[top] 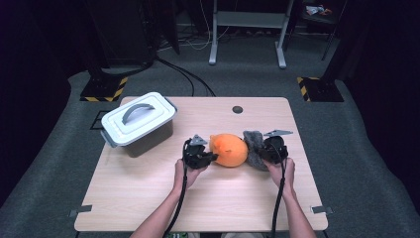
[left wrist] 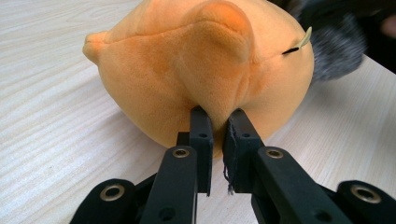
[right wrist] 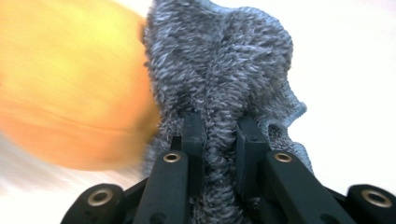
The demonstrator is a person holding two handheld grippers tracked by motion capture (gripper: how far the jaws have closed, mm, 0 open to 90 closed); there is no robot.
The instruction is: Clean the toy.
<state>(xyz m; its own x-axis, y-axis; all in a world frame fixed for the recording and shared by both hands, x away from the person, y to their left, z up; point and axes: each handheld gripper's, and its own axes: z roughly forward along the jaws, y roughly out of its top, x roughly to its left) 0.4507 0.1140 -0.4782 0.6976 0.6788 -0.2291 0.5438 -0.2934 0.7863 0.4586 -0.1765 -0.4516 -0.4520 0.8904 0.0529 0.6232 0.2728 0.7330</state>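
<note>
**Between my two hands: plush and grey cloth, side by side**

At the middle of the bench point(top: 148, 198), the orange plush point(top: 229, 150) lies directly between my two grippers, and every place below is told from it. My left gripper point(left wrist: 218, 122) sits on its left flank, fingers point(left wrist: 201, 135) clamped on a pinch of the orange fabric low on the body. On its right flank, touching it, stands the grey knitted cloth point(right wrist: 224, 79), bunched upright, and my right gripper point(right wrist: 219, 135) has its fingers point(right wrist: 192, 137) squeezed onto a fold of that cloth.

So the two things run in one line across the bench, one grip at each end. I judge that the coming move turns on this: pulling my hands apart along that line would separate cloth from plush. Farther left and behind the plush sits the lidded grey box point(top: 139, 122), well apart, nearer my left hand point(top: 187, 172).
</note>
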